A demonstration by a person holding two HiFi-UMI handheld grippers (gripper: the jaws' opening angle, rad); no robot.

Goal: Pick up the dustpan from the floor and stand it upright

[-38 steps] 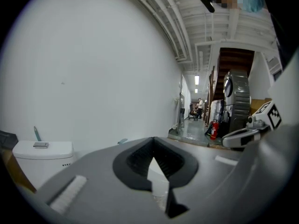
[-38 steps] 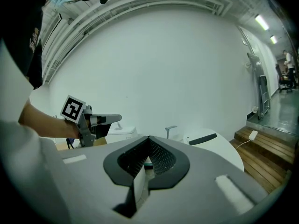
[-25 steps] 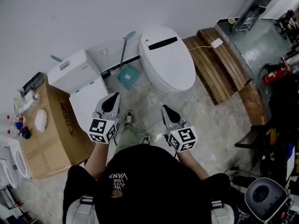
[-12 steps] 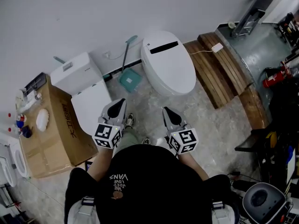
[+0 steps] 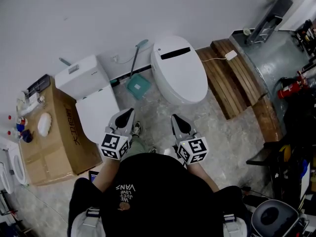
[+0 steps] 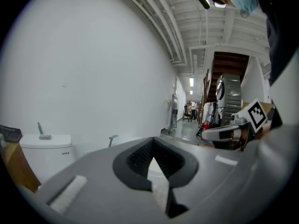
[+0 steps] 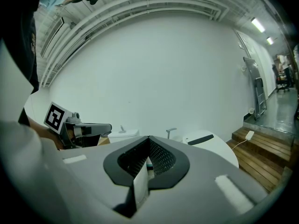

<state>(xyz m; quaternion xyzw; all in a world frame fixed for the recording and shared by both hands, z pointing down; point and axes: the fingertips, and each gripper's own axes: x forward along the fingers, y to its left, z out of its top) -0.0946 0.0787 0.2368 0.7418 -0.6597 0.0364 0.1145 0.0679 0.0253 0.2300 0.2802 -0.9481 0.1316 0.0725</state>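
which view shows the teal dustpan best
The head view: the whole dustpan shows there, pan on the floor, long handle slanting up to the wall. The left gripper view catches only the handle tip; the right gripper view likewise shows just that tip.

In the right gripper view, of the dustpan (image 7: pixel 171 131) only the handle tip shows, its pan hidden behind the right gripper (image 7: pixel 147 146); bits on the cardboard box (image 5: pixel 54 152) are too small to tell.

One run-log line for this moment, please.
left gripper: shut, empty | right gripper: shut, empty | dustpan: on floor, untouched
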